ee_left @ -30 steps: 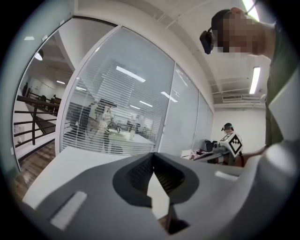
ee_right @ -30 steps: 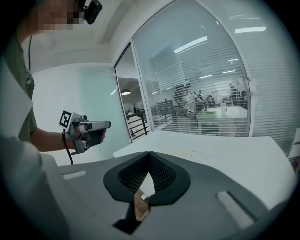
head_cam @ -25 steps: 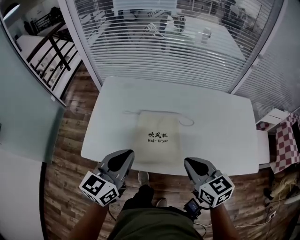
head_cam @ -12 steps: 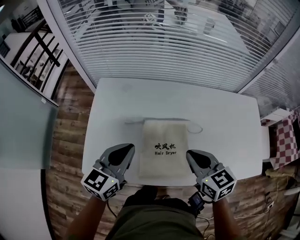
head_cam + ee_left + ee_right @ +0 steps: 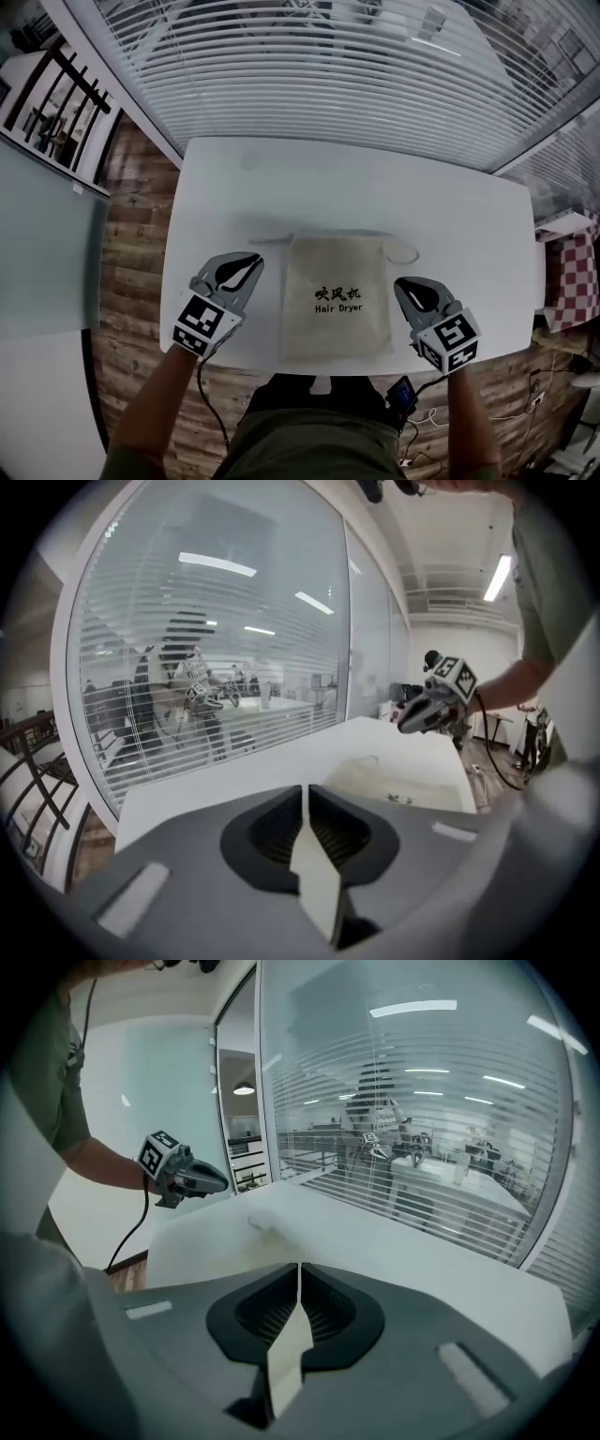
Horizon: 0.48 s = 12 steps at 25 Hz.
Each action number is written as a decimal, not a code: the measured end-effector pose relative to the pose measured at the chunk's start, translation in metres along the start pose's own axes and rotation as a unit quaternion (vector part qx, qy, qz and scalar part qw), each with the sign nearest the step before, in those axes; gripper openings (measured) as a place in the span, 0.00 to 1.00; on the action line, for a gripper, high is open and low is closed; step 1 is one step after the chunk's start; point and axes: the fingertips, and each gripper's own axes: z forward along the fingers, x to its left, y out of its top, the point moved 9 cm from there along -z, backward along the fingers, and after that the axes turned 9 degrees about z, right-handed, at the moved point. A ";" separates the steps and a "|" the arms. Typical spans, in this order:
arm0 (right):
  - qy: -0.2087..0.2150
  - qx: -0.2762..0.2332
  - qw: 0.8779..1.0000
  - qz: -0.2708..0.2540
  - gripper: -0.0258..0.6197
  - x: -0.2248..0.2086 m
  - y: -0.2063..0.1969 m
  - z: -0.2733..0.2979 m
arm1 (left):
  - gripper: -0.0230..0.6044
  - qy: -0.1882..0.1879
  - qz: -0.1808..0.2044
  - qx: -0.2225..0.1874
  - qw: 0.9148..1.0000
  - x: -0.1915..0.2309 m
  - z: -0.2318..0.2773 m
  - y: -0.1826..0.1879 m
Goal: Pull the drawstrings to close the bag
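A beige drawstring bag (image 5: 336, 295) printed "Hair Dryer" lies flat in the middle of the white table (image 5: 450, 206), mouth at the far side. One thin drawstring (image 5: 267, 239) trails off its top left corner, and a loop (image 5: 405, 251) lies at its top right. My left gripper (image 5: 251, 261) hovers just left of the bag, jaws shut and empty. On the other side my right gripper (image 5: 405, 286) sits just right of the bag, also shut and empty. In the left gripper view the jaws (image 5: 305, 794) meet, with the bag (image 5: 394, 780) beyond. In the right gripper view the jaws (image 5: 299, 1269) meet too.
A glass wall with white blinds (image 5: 356, 75) runs behind the table's far edge. Wooden floor (image 5: 131, 253) shows to the left and under the near edge. A red-checked cloth (image 5: 570, 291) sits off the table's right end.
Both grippers have moved forward from the near edge and down over the table, ending on either side of the bag. Their jaws stayed shut.
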 end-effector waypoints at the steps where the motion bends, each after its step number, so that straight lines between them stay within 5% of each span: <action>1: 0.000 0.009 1.000 -0.004 0.06 -0.007 -0.002 0.006 | 0.06 -0.002 0.006 0.009 1.000 0.003 0.006 -0.004; 7: -0.012 0.038 0.997 -0.065 0.10 -0.059 -0.006 0.044 | 0.12 -0.022 0.066 0.071 0.995 0.015 0.047 -0.026; 12: -0.007 0.072 0.987 -0.141 0.18 -0.100 -0.015 0.083 | 0.15 -0.046 0.147 0.128 0.980 0.017 0.076 -0.043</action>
